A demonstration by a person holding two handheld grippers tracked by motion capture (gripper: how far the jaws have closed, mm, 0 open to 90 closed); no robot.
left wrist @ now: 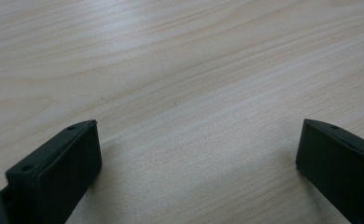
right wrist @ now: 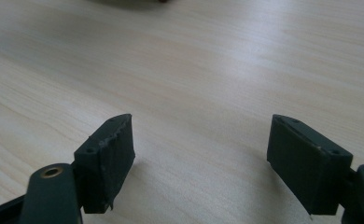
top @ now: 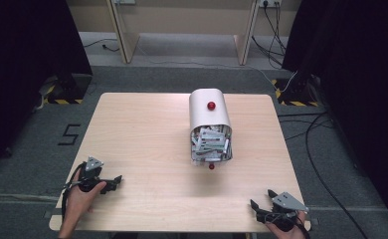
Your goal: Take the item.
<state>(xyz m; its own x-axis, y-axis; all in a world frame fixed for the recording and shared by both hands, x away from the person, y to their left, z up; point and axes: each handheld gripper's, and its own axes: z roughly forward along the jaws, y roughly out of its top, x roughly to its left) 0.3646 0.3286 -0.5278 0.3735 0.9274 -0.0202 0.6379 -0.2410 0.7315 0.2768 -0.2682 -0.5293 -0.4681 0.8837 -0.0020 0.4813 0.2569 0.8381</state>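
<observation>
Both grippers, left (top: 116,180) and right (top: 259,204), rest open and empty, the bread box (top: 210,127) lying well ahead, slightly nearer the right one.

Bare tabletop (top: 142,149) lies open all around; the lone obstacle is the central white container (top: 210,117).

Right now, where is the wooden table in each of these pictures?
High view: table in the middle, seen whole.
Left gripper view: table surface beneath the open left gripper.
Right gripper view: table surface beneath the open right gripper.
Shared landmark: its pale wood grain.
</observation>
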